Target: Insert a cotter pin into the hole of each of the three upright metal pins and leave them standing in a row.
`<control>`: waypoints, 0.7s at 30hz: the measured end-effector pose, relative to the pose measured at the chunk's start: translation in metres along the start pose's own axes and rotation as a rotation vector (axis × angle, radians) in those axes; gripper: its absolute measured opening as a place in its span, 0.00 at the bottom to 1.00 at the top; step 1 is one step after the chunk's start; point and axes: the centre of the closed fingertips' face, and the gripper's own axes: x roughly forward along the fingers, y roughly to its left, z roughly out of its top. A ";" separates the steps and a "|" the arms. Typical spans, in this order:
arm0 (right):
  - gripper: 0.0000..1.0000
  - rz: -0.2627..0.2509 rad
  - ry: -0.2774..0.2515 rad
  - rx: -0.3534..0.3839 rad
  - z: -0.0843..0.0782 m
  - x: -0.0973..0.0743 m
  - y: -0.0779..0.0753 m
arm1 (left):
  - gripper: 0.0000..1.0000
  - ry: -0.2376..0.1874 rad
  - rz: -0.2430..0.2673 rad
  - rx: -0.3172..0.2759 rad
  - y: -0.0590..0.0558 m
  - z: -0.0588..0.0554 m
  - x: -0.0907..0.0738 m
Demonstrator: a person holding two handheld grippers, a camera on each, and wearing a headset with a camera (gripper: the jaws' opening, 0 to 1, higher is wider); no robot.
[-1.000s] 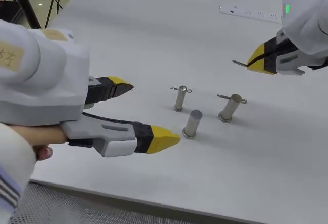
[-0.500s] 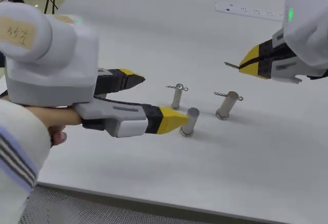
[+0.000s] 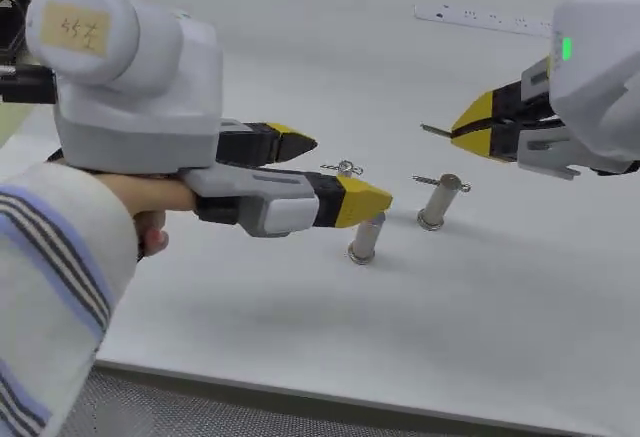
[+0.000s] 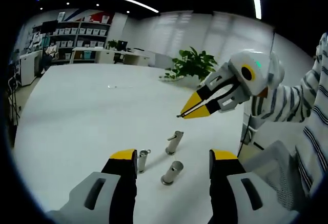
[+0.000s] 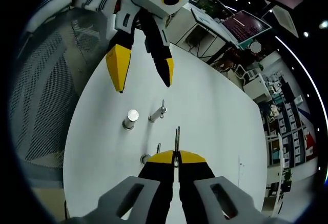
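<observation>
Three upright metal pins stand on the white table. The near pin (image 3: 365, 240) (image 4: 172, 171) (image 5: 129, 119) has no cotter pin in it. The right pin (image 3: 437, 202) (image 4: 172, 142) carries one through its top, and so does the far pin (image 3: 346, 169) (image 4: 143, 160) (image 5: 157, 114), half hidden behind a jaw. My left gripper (image 3: 340, 170) (image 4: 173, 156) is open, its jaws hovering just left of and above the pins. My right gripper (image 3: 455, 134) (image 5: 177, 155) hangs above the right pin, shut on a thin cotter pin (image 3: 432, 131) (image 5: 177, 139) that juts from its tips.
A white power strip (image 3: 480, 22) lies at the far side of the table. The table's near edge (image 3: 300, 382) runs along the bottom, with grey mesh below it. A striped sleeve (image 3: 50, 297) covers the lower left.
My left gripper has moved right toward the pins, its lower jaw now overlapping the near pin in the head view. The right gripper has drifted left with the cotter pin.
</observation>
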 end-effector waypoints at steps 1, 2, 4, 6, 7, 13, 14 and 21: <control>0.00 -0.002 -0.005 -0.005 0.002 0.000 0.001 | 0.51 0.000 -0.006 -0.002 0.000 0.001 0.001; 0.00 -0.008 -0.010 -0.011 0.004 -0.001 0.002 | 0.50 -0.001 -0.009 -0.004 0.000 0.002 0.002; 0.00 -0.013 -0.017 -0.019 0.008 -0.002 0.004 | 0.50 -0.007 -0.013 -0.009 0.000 0.004 0.005; 0.00 -0.024 -0.025 -0.023 0.011 -0.003 0.006 | 0.49 -0.015 -0.016 -0.017 0.000 0.006 0.007; 0.00 -0.027 -0.027 -0.024 0.012 -0.003 0.007 | 0.48 -0.019 -0.019 -0.021 0.000 0.007 0.008; 0.00 -0.054 -0.042 -0.024 0.020 -0.005 0.009 | 0.38 -0.048 -0.051 -0.067 -0.004 0.014 0.013; 0.00 -0.057 -0.043 -0.023 0.021 -0.006 0.009 | 0.35 -0.049 -0.065 -0.073 -0.006 0.014 0.014; 0.00 -0.066 -0.054 -0.040 0.029 -0.005 0.014 | 0.20 -0.064 -0.103 -0.111 -0.012 0.019 0.019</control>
